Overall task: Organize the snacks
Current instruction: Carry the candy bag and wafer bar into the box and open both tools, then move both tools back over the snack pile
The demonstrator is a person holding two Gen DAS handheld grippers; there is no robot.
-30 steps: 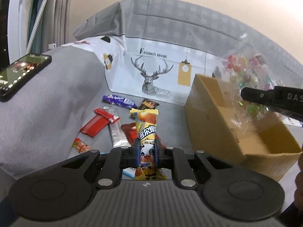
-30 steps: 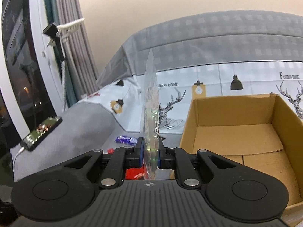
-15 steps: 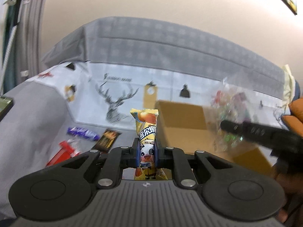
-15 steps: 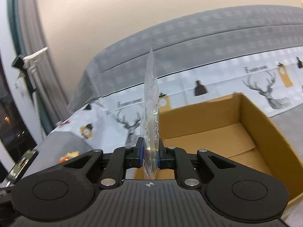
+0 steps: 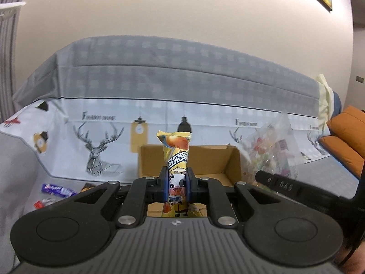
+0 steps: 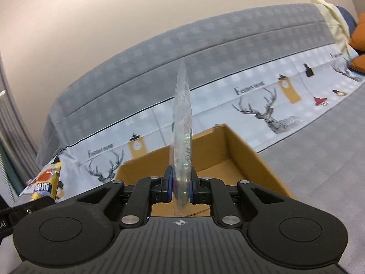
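My left gripper (image 5: 177, 183) is shut on a yellow snack packet (image 5: 176, 155) with a cartoon cow, held upright in front of the open cardboard box (image 5: 207, 157). My right gripper (image 6: 181, 186) is shut on a clear bag of colourful candies (image 6: 182, 134), seen edge-on above the same box (image 6: 239, 150). In the left wrist view that candy bag (image 5: 273, 150) hangs at the right, above the right gripper's arm. The yellow packet (image 6: 44, 182) shows at the left edge of the right wrist view. The part of the box floor that shows holds nothing.
The box sits on a grey sofa seat covered by a deer-print cloth (image 5: 102, 141). A purple snack bar (image 5: 58, 189) and a red wrapper (image 5: 42, 203) lie on the seat at the left. Orange cushions (image 5: 346, 146) stand at the right.
Both grippers swung right and rose with their snacks. The box now sits straight ahead of the left gripper; the phone and most loose snacks left its view.
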